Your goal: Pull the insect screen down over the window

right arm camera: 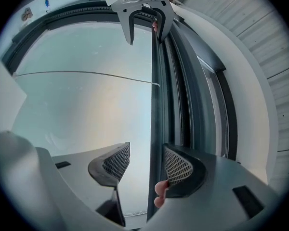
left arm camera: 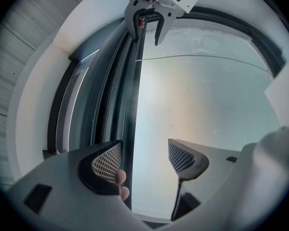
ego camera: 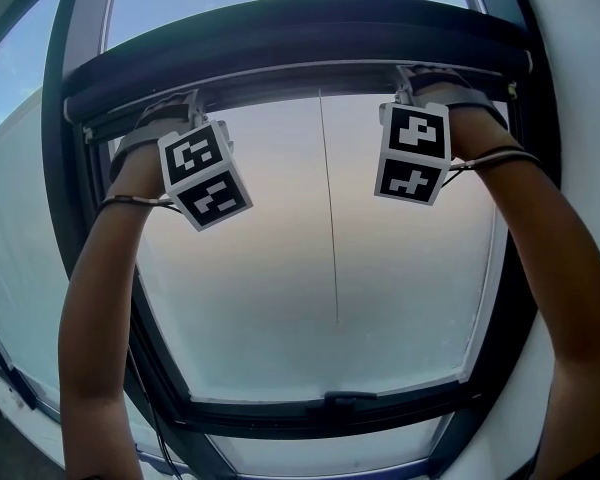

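**A:** Head view first. Where is the thing to pull?

**B:** High up. The pull bar (ego camera: pixel 300 76) lies across the top of the window (ego camera: pixel 230 298), its long axis running side to side, just under the dark cassette (ego camera: pixel 300 28). The insect screen doesn't show drawn out, so I judge it is rolled up inside. The left gripper (ego camera: pixel 172 108) is at the bar's left part and the right gripper (ego camera: pixel 427 76) at its right part, so neither hand is nearer. A thin cord (ego camera: pixel 328 208) hangs down the middle of the pane (nobody holds it).

**A:** And the left gripper view?

**B:** Its jaws stand well apart. The bar (left arm camera: pixel 131 119) passes between them, close by the left-hand pad (left arm camera: pixel 106 163) and clear of the other. It is astride, not clamped. The right gripper (left arm camera: pixel 148 30) shows far along the same bar.

**A:** Right gripper view?

**B:** The mirror of it. The jaws are wide and the bar (right arm camera: pixel 156 109) runs between them, hard by the right-hand pad (right arm camera: pixel 179 166), with a gap to the other. The left gripper (right arm camera: pixel 145 30) sits at the far end, also astride.

**A:** So what does the move turn on?

**B:** As I judge it, the pull must go across the bar's length, toward the lower frame (ego camera: pixel 340 403), with both ends coming level. First each claw needs to close on the bar.
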A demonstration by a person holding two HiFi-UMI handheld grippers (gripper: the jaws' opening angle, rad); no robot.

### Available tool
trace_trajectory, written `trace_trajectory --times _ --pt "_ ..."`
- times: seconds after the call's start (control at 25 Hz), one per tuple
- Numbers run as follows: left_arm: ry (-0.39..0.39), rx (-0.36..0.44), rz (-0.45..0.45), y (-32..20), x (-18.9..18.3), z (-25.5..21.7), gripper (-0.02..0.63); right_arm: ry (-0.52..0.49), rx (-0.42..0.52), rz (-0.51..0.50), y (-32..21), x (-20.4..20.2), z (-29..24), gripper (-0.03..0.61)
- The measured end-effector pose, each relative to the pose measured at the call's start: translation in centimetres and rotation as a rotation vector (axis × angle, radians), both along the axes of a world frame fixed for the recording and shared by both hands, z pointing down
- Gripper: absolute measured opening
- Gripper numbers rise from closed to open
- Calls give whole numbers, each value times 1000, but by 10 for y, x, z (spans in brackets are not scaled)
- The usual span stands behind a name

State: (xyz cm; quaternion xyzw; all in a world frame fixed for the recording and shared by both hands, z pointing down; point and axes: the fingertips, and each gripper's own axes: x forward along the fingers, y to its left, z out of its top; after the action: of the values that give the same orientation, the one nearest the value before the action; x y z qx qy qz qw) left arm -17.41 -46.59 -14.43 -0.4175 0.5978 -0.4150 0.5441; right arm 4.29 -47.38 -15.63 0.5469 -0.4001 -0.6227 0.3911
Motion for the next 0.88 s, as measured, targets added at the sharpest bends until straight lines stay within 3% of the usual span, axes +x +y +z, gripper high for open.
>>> trace_trajectory --times 0.32,0.56,0.88 --pt "-6 -8 19 1 2 19 305 3 -74 38 0 2 22 213" --pt "-28 -98 -7 2 2 46 305 35 -131 73 1 4 46 213" --pt "-46 -142 3 5 0 81 305 32 -158 11 3 3 80 213"
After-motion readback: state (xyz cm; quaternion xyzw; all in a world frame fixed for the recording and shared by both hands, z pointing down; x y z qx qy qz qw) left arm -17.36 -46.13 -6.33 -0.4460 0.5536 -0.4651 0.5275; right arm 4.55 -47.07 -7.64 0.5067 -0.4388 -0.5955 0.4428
